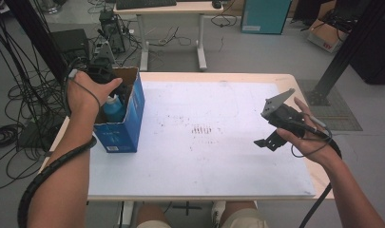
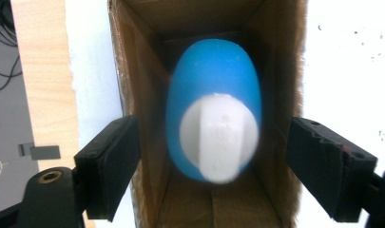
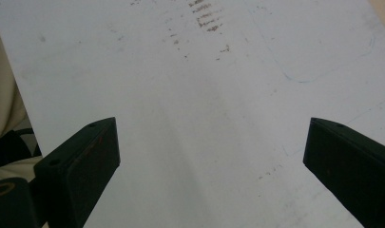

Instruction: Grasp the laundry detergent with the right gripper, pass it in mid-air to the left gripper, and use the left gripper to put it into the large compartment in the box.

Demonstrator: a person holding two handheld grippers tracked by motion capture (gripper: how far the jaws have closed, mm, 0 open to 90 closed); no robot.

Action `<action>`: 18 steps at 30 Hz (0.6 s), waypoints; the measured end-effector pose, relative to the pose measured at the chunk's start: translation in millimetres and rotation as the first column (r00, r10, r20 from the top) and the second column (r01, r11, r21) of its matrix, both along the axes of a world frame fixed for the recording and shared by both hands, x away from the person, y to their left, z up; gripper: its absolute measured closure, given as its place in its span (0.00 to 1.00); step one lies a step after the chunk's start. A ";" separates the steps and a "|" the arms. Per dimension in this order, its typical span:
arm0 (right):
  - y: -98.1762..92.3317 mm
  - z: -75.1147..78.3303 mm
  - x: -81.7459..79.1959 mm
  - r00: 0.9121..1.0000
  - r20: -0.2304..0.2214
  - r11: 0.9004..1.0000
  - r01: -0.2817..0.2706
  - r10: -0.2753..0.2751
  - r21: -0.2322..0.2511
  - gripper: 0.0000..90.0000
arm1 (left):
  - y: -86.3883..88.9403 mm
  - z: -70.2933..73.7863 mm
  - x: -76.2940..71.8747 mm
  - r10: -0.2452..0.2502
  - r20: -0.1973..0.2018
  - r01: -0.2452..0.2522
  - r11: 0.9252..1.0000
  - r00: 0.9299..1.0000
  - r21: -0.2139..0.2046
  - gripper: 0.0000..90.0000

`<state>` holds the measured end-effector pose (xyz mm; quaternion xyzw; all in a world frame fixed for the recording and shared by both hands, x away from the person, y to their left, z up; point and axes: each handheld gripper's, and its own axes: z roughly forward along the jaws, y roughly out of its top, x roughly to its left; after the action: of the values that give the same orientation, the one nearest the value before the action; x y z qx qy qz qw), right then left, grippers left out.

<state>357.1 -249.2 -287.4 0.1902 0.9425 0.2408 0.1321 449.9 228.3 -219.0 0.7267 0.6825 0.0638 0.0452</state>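
Observation:
A blue bottle [image 2: 214,80] with a white cap [image 2: 218,137] stands upright inside a tall, open-topped blue cardboard box [image 1: 128,126] at the table's left edge. In the high view the bottle [image 1: 113,109] shows through the box's open top. My left gripper [image 2: 211,142] hangs over that opening, pointing down. It is open: its jaws stand well apart on either side of the cap, and nothing touches the pads. My right gripper [image 1: 268,141] hovers over the right part of the white sheet [image 3: 204,71]. Its jaws are spread wide, with nothing between them.
The white sheet [image 1: 204,142] covers most of the wooden table [image 1: 304,90] and has dark smudges [image 1: 202,129] near its middle. Cables [image 1: 14,118] crowd the floor on the left. Another desk [image 1: 171,28] stands behind the table.

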 end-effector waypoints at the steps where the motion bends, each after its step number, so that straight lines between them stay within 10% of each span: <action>1: 0.4 1.0 0.4 1.000 -0.009 1.000 0.002 -0.002 -0.014 0.05 | -2.0 5.2 -2.0 -0.003 0.014 0.003 1.000 1.000 -0.005 0.21; 18: 15.7 1.1 2.3 1.000 -0.015 0.998 -0.029 0.028 -0.049 0.05 | -58.3 28.2 -21.7 -0.185 0.169 0.193 0.981 0.968 -0.028 0.11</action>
<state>359.5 -233.5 -286.3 0.1753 0.9517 0.2181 0.1266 428.2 170.0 -190.8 0.7795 0.6052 0.1042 0.1235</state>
